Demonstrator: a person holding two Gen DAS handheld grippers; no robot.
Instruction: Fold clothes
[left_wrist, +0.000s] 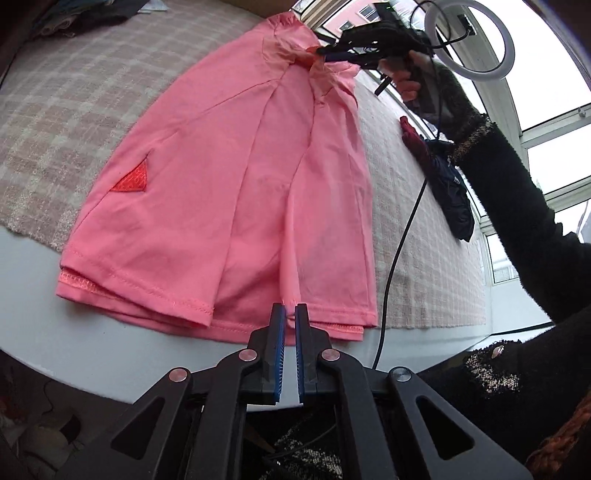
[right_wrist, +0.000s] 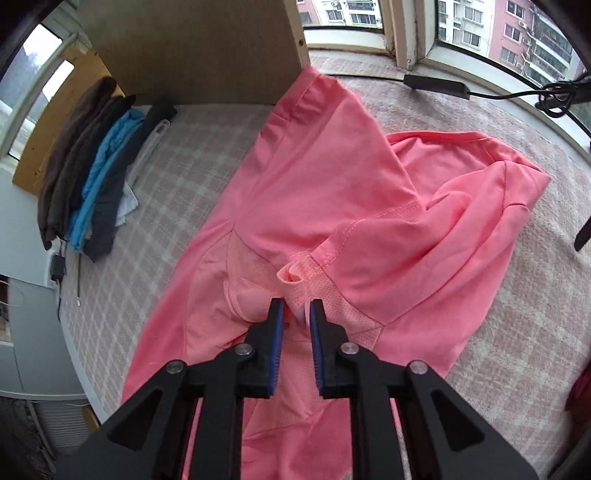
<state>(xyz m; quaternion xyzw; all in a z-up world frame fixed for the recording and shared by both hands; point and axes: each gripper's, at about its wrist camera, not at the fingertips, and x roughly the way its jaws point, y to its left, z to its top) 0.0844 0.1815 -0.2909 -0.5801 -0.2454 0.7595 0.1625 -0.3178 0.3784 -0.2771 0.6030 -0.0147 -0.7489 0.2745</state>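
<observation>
While the pink T-shirt (left_wrist: 236, 177) lies spread on the checked blanket (left_wrist: 66, 122), one side already lapped over the middle, the left-wrist view shows the left gripper (left_wrist: 290, 314) clenched on the hem: the pads stand almost together with a thin ridge of cloth pinched between them. Far end of the same view: the right gripper (left_wrist: 321, 51) sits at the bunched collar end, held by a hand (left_wrist: 402, 79) in a dark sleeve. A ring light (left_wrist: 469, 40) and a dark garment (left_wrist: 450, 192) sit off to the side.

Right-wrist view: the right gripper (right_wrist: 296, 310) stands slightly parted, with a fold of mesh fabric (right_wrist: 295, 288) between the pads. Whether they grip it cannot be told. A row of folded clothes (right_wrist: 96, 166) lies along the blanket's far edge.

To do the step well, probably: keep both ends taut, lay the fold line straight, release only once the fabric rests flat.

Hard to read: the sleeve under the lapped side is hidden, and fisheye bends every edge.
</observation>
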